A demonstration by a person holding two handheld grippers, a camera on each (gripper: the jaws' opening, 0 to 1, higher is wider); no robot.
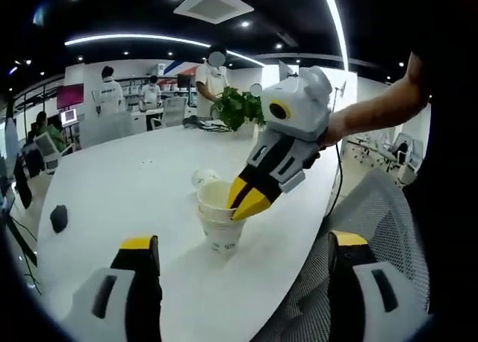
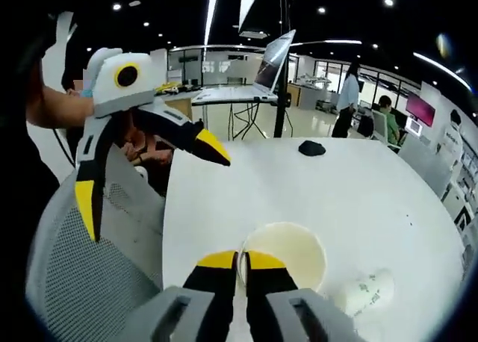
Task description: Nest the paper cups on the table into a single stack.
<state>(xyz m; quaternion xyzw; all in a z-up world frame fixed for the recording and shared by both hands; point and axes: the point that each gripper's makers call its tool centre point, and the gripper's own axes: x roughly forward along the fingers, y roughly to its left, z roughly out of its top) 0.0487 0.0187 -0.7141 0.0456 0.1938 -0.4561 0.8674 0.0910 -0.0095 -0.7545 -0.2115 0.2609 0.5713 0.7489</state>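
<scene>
A short stack of white paper cups (image 1: 221, 224) stands upright near the table's edge. My right gripper (image 1: 247, 201) reaches in from the right, its yellow tips shut on the top cup's rim. In the right gripper view the jaws (image 2: 243, 261) pinch the near rim of that cup (image 2: 291, 254), whose open mouth faces up. Another paper cup (image 1: 202, 178) lies on its side just behind the stack, seen too as a tipped cup (image 2: 366, 293) at lower right. My left gripper (image 1: 243, 242) is open in front of the stack, holding nothing, and it hangs (image 2: 149, 174) over the chair.
The round white table (image 1: 134, 178) carries a black mouse (image 2: 311, 148) and a potted plant (image 1: 239, 107) at the far side. A grey mesh chair (image 2: 82, 260) sits by the table edge. A laptop on a stand (image 2: 261, 69) and people are behind.
</scene>
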